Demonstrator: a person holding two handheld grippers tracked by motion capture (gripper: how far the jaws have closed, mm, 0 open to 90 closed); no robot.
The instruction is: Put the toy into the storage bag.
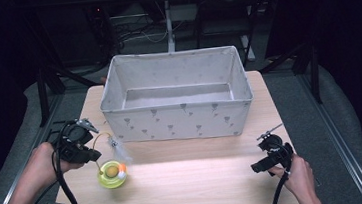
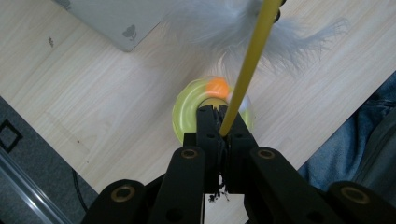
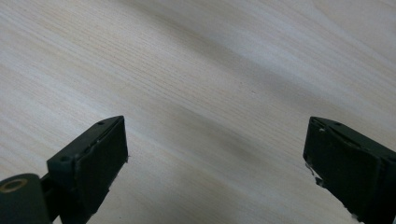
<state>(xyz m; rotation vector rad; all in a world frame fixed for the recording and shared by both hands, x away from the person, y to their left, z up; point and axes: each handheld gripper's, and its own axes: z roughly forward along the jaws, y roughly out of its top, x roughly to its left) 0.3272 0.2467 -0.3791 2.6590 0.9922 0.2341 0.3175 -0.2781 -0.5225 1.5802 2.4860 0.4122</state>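
Note:
A cat toy stands on the table: a round yellow-green base (image 1: pixel 111 174) with an orange ball (image 2: pixel 216 86), a thin yellow wand (image 2: pixel 247 70) rising from it and a grey-white feather (image 1: pixel 118 149) at the wand's tip. My left gripper (image 1: pixel 93 154) is shut on the yellow wand just above the base (image 2: pixel 187 112), at the table's left. My right gripper (image 1: pixel 256 166) is open near the front right, its jaws wide apart over bare wood (image 3: pixel 215 116) with nothing between them.
A large grey fabric bin (image 1: pixel 176 96) with a small print stands open at the back middle of the wooden table (image 1: pixel 191 181); its corner (image 2: pixel 121 28) is close to the toy. Dark floor and metal frame legs surround the table.

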